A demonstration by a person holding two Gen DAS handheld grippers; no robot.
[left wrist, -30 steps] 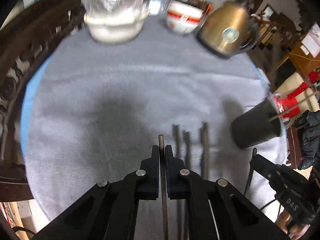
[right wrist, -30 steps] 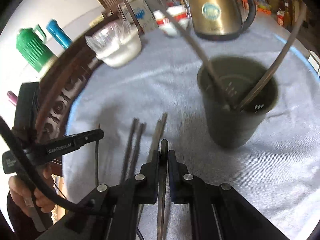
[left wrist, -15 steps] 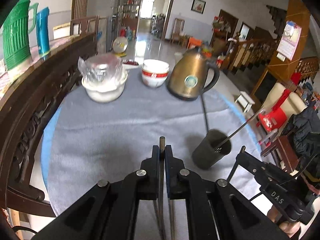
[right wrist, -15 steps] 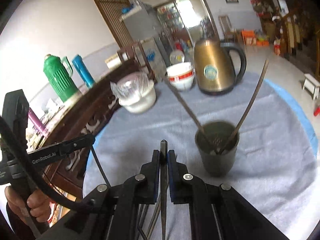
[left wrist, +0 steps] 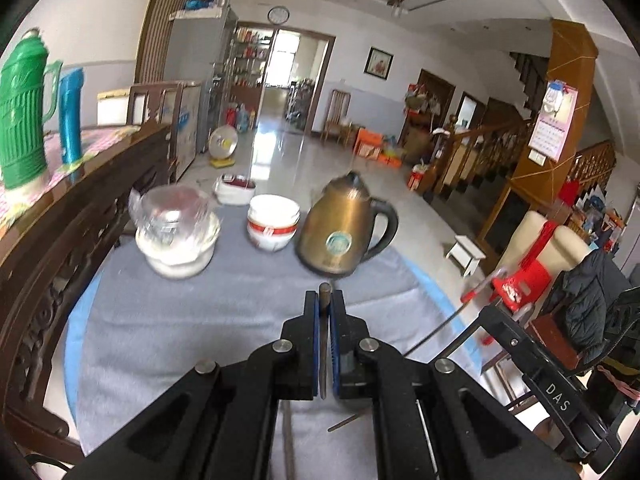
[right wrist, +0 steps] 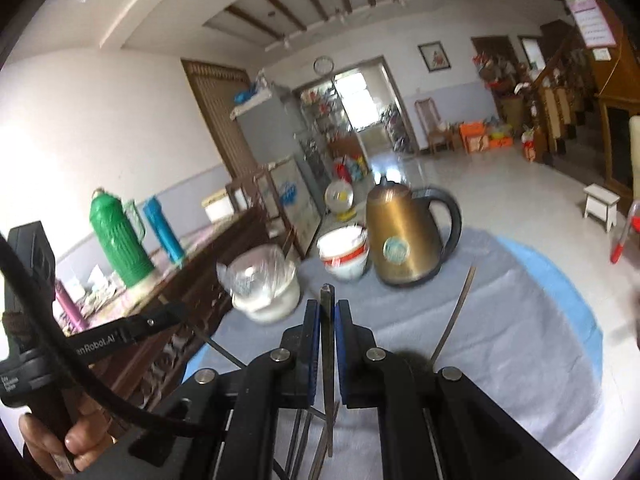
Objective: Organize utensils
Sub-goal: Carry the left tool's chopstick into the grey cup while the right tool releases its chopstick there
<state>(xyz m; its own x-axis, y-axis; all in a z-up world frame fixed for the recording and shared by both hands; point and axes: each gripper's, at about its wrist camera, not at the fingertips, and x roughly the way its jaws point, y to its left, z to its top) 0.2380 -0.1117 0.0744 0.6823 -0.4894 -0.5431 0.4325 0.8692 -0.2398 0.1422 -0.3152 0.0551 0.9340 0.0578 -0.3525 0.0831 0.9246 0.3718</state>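
Note:
My left gripper (left wrist: 324,306) is shut on a thin dark metal utensil (left wrist: 324,300), its tip sticking up between the pads, held high above the grey table cloth (left wrist: 200,312). My right gripper (right wrist: 327,312) is shut on a second dark utensil (right wrist: 328,344), also raised. The dark holder cup is mostly hidden behind the right gripper; one utensil handle (right wrist: 456,316) leans out of it. Several dark utensils (right wrist: 304,440) lie on the cloth below the right gripper. The right gripper also shows in the left wrist view (left wrist: 520,344).
A brass kettle (left wrist: 344,232), stacked red-and-white bowls (left wrist: 272,220) and a plastic-wrapped bowl (left wrist: 178,236) stand at the table's far side. A carved wooden rail (left wrist: 60,248) runs along the left with a green flask (left wrist: 20,108). The table edge drops off at right.
Both grippers have risen and tilted up from the cloth, each with its utensil. The cup and the lying utensils have dropped low in view.

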